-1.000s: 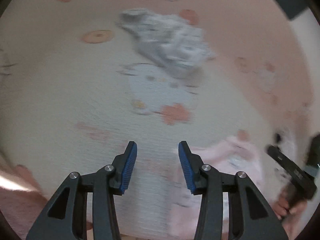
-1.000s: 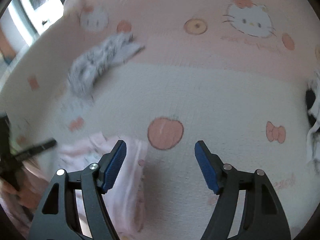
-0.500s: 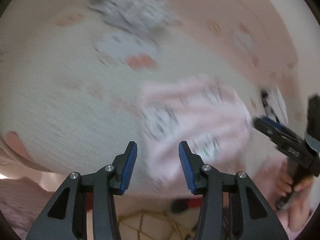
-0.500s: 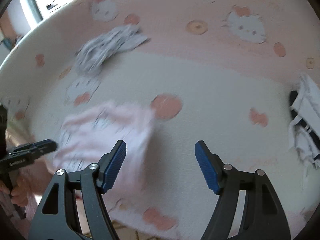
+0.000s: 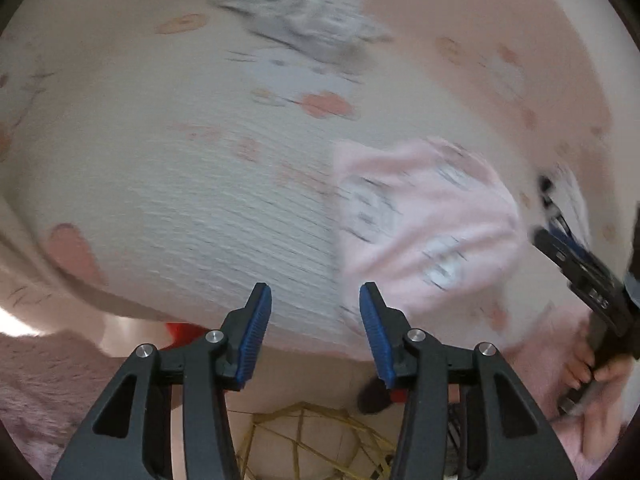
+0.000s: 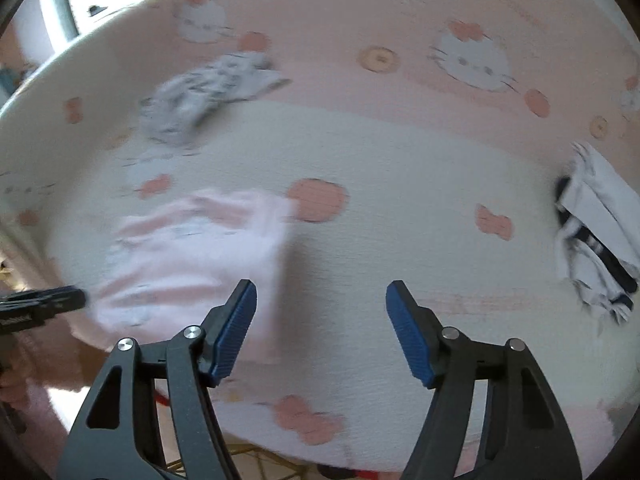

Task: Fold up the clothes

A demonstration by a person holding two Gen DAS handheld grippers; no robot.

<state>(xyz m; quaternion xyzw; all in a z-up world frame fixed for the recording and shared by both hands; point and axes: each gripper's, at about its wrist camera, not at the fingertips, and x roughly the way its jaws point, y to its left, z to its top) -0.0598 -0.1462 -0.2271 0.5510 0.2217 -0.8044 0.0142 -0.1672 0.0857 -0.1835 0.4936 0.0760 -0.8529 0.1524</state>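
Lying flat near the front edge of the bed [image 6: 400,208] is a soft pink garment [image 5: 424,224], folded into a rough rectangle with pale grey printed patches on it, all a bit blurry. The bedspread is a ribbed, waffly cream-and-pink fabric with cat faces, bows and apples. The left gripper [image 5: 315,330] hangs over the front edge just left of the pink piece, blue ridged pads parted, holding nothing. The right gripper [image 6: 321,332] is spread wide too, empty, with the pink garment off to its left. A crumpled grey patterned garment [image 6: 208,96] sits toward the back left, and a rumpled white one with dark stripes [image 6: 596,236] lies by the right edge.
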